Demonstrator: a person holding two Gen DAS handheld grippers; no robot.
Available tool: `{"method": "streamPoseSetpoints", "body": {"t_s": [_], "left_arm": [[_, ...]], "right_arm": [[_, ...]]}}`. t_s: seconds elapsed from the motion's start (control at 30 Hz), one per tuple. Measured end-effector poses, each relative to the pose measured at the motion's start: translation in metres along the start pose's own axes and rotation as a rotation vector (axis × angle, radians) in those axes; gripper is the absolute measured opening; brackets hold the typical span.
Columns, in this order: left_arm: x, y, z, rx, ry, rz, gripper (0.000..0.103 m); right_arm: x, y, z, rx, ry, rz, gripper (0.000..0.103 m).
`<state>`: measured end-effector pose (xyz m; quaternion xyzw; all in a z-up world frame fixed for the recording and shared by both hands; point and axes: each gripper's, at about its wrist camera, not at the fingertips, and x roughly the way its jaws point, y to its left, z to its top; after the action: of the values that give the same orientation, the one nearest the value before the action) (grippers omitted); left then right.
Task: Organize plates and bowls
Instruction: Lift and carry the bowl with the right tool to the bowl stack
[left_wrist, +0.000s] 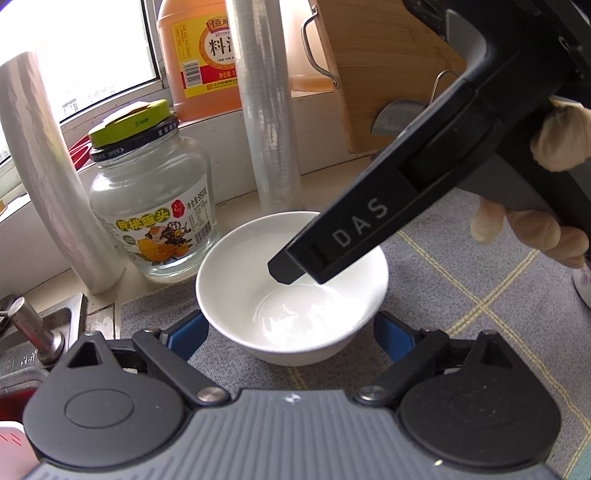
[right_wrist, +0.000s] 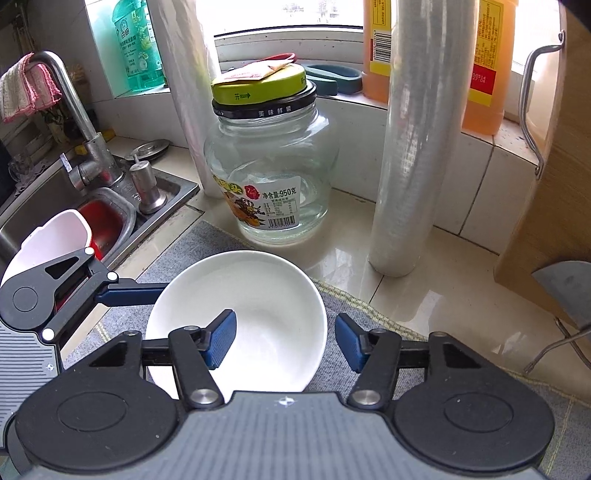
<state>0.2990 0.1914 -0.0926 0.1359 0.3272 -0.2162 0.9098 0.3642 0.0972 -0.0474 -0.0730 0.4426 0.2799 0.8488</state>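
A white bowl (left_wrist: 291, 295) (right_wrist: 240, 314) sits upright and empty on a grey checked mat (left_wrist: 480, 295). In the left wrist view my left gripper (left_wrist: 290, 334) reaches around the bowl, one blue finger against each side of it below the rim. The right wrist view shows one left finger (right_wrist: 129, 293) touching the bowl's left edge. My right gripper (right_wrist: 284, 341) straddles the bowl's near right rim: one blue pad is inside the bowl, the other just outside, and neither presses on the wall. Its black finger (left_wrist: 291, 266) dips into the bowl from the upper right.
A glass jar (right_wrist: 269, 177) with a green lid stands just behind the bowl, between two upright rolls of cling film (right_wrist: 417, 147). A sink (right_wrist: 110, 221) with a faucet lies to the left. A wooden board (left_wrist: 388, 55) leans at the back right, with orange bottles on the sill.
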Motion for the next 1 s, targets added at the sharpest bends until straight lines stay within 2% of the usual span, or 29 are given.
{"method": "streamPoseSetpoints", "body": {"t_s": [0.2, 0.73, 1.0], "left_arm": [[-0.001, 0.003, 0.0, -0.014, -0.009, -0.007, 0.091], [-0.006, 0.001, 0.001, -0.008, -0.005, -0.021, 0.091], [-0.022, -0.01, 0.004, 0.013, -0.008, -0.029, 0.091]], "right_arm": [[0.003, 0.002, 0.001, -0.005, -0.001, 0.009, 0.055], [0.002, 0.003, -0.001, -0.018, 0.008, -0.008, 0.055], [-0.017, 0.005, -0.007, -0.021, 0.002, -0.014, 0.055]]}}
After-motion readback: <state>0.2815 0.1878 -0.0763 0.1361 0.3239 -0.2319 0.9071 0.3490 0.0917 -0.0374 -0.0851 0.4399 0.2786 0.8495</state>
